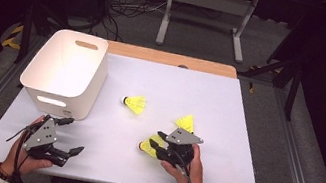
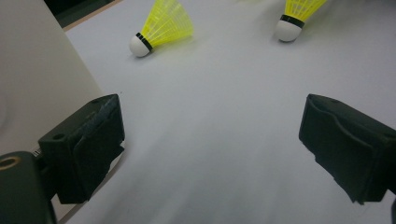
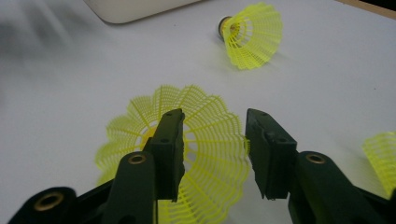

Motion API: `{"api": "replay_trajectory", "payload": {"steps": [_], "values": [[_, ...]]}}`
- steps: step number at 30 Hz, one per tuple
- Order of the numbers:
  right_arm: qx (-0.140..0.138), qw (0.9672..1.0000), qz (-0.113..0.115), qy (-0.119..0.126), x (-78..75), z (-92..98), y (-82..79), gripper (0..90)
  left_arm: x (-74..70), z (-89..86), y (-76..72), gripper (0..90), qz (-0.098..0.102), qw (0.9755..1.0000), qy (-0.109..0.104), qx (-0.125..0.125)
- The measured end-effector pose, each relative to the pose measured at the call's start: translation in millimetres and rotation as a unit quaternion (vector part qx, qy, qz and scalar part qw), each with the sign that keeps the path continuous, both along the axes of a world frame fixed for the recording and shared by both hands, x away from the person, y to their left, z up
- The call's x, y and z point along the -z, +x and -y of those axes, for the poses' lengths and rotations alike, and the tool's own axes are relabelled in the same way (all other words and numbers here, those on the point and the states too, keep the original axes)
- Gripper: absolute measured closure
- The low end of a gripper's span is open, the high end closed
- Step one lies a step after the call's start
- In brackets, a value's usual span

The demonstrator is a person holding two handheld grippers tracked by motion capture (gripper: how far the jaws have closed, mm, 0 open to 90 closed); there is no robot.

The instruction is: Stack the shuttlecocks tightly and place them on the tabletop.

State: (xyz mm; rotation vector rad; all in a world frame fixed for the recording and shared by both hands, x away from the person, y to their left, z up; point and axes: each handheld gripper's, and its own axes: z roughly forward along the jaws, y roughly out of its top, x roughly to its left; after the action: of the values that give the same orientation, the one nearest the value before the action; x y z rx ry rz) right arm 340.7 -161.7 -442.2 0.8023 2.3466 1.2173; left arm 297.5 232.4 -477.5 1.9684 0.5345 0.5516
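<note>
Three yellow shuttlecocks lie on the white table top [image 1: 224, 133]. One shuttlecock [image 1: 134, 103] lies alone in the middle, beside the white bin [image 1: 67, 69]. My right gripper [image 1: 156, 138] hovers at a second shuttlecock [image 1: 147, 147]; in the right gripper view its jaws [image 3: 215, 121] stand apart over the mesh skirt [image 3: 210, 140], with no pad pressing on it. A third shuttlecock [image 1: 186, 122] lies just behind that gripper. My left gripper [image 1: 73, 135] rests near the front left, its jaws [image 2: 212, 140] wide open over bare table.
The white bin stands at the table's left, its wall [image 2: 32, 79] close to my left gripper. A wooden strip [image 1: 172, 58] runs along the far edge. Beyond it are a desk frame [image 1: 206, 8] and cables on the floor.
</note>
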Motion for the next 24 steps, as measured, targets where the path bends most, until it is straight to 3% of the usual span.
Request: {"api": "replay_trajectory", "payload": {"steps": [8, 14, 24], "values": [[0.008, 0.9999, 0.003, -0.013, -1.8, 22.6, -4.1, 54.6, 0.7, 1.9, 0.6, 7.7, -0.002, 1.0000, 0.004, 0.002], [0.008, 0.9994, 0.003, -0.035, 0.6, 27.6, -6.9, 51.4, 0.9, 2.8, 0.8, 7.8, -0.002, 1.0000, 0.008, 0.004], [0.010, 0.9990, -0.002, -0.043, 1.4, 35.6, -7.5, 47.4, 1.0, 2.6, 0.7, 7.8, -0.003, 1.0000, 0.007, 0.004]]}}
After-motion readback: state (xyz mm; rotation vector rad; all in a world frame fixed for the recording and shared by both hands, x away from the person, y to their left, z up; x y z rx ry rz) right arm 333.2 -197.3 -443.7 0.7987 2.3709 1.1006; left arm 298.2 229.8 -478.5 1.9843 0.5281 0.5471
